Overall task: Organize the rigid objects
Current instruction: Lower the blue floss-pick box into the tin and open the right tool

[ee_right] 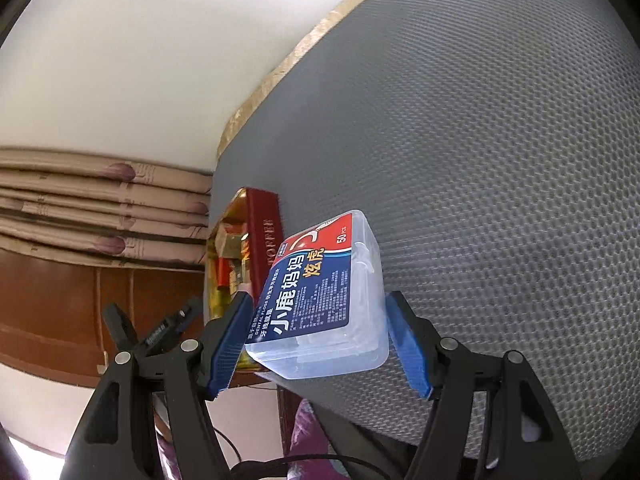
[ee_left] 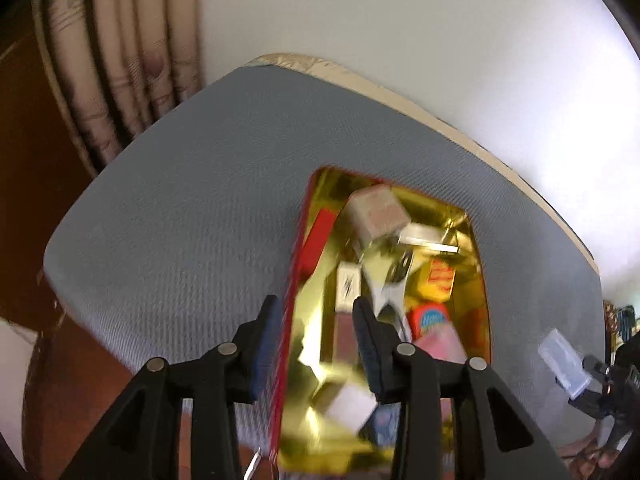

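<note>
A red box with a gold lining (ee_left: 472, 240) sits on the grey mat (ee_left: 180, 220); it holds several small items, among them a beige cube (ee_left: 376, 208), metal clippers (ee_left: 390, 280) and a white block (ee_left: 350, 404). My left gripper (ee_left: 316, 344) is open and empty, straddling the box's red left wall. My right gripper (ee_right: 320, 336) is shut on a clear dental floss box (ee_right: 320, 292) with a blue and red label, held above the mat to the right of the red box (ee_right: 262, 232). The floss box also shows in the left wrist view (ee_left: 564, 364).
The mat (ee_right: 500, 160) covers a table beside a white wall (ee_left: 400, 20). Beige curtains (ee_left: 120, 60) and brown wood (ee_right: 48, 300) lie beyond the table's edge. Purple fabric (ee_right: 308, 436) shows below it.
</note>
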Available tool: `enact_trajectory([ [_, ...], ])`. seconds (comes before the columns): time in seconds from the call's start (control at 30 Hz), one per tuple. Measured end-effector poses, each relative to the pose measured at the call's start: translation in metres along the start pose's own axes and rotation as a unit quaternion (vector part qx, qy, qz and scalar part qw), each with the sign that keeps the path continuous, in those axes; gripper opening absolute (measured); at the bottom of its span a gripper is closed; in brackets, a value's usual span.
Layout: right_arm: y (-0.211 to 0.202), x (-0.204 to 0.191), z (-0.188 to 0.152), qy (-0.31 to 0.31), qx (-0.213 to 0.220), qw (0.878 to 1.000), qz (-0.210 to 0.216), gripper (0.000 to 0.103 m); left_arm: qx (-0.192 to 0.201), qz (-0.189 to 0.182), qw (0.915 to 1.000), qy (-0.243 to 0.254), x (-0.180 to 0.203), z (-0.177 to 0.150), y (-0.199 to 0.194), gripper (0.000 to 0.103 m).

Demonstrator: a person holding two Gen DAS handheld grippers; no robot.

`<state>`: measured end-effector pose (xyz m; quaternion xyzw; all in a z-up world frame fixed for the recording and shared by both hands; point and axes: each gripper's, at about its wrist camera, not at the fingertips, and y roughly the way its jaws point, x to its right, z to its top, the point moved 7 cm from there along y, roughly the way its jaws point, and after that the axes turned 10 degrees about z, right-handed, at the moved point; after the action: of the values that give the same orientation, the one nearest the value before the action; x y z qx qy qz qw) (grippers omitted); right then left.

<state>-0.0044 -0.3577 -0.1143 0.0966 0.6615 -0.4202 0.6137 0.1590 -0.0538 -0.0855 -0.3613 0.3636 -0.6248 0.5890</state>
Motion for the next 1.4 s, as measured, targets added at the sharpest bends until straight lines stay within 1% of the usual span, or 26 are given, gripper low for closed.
enact_trajectory([
  [0.13, 0.007, -0.023, -0.003, -0.023, -0.016, 1.000, 0.012, 0.065, -0.011, -0.003, 0.9996, -0.026, -0.017, -0.026, -0.008, 0.039],
  [0.2, 0.013, -0.040, -0.005, -0.042, -0.028, 0.999, 0.018, 0.065, -0.004, 0.012, 0.9994, -0.031, -0.023, -0.036, -0.015, 0.039],
  [0.3, 0.030, -0.068, -0.011, -0.072, -0.046, 0.996, 0.024, 0.065, 0.016, 0.036, 0.9987, -0.031, -0.033, -0.039, -0.023, 0.039],
  [0.4, 0.055, -0.093, -0.013, -0.104, -0.063, 0.992, 0.025, 0.065, 0.034, 0.054, 0.9973, -0.036, -0.041, -0.041, -0.031, 0.040],
  [0.5, 0.088, -0.111, -0.016, -0.126, -0.077, 0.989, 0.025, 0.065, 0.042, 0.057, 0.9966, -0.043, -0.049, -0.043, -0.033, 0.040],
  [0.63, 0.134, -0.131, -0.020, -0.176, -0.090, 0.980, 0.003, 0.065, 0.052, 0.079, 0.9941, -0.054, -0.060, -0.043, -0.029, 0.040],
  [0.77, 0.174, -0.136, -0.025, -0.222, -0.091, 0.970, -0.029, 0.065, 0.051, 0.089, 0.9933, -0.053, -0.064, -0.043, -0.022, 0.040],
  [0.9, 0.194, -0.134, -0.030, -0.272, -0.076, 0.957, -0.070, 0.065, 0.057, 0.106, 0.9917, -0.046, -0.064, -0.043, -0.017, 0.040],
  [0.97, 0.204, -0.132, -0.036, -0.281, -0.076, 0.954, -0.078, 0.065, 0.059, 0.111, 0.9911, -0.043, -0.064, -0.043, -0.015, 0.040],
  [1.1, 0.216, -0.128, -0.047, -0.292, -0.076, 0.949, -0.089, 0.065, 0.060, 0.117, 0.9905, -0.042, -0.065, -0.043, -0.014, 0.040],
  [1.27, 0.221, -0.129, -0.057, -0.301, -0.078, 0.946, -0.089, 0.067, 0.060, 0.120, 0.9903, -0.035, -0.063, -0.043, -0.013, 0.040],
  [1.4, 0.210, -0.136, -0.057, -0.313, -0.054, 0.945, -0.082, 0.067, 0.063, 0.123, 0.9899, -0.029, -0.061, -0.043, -0.013, 0.040],
])
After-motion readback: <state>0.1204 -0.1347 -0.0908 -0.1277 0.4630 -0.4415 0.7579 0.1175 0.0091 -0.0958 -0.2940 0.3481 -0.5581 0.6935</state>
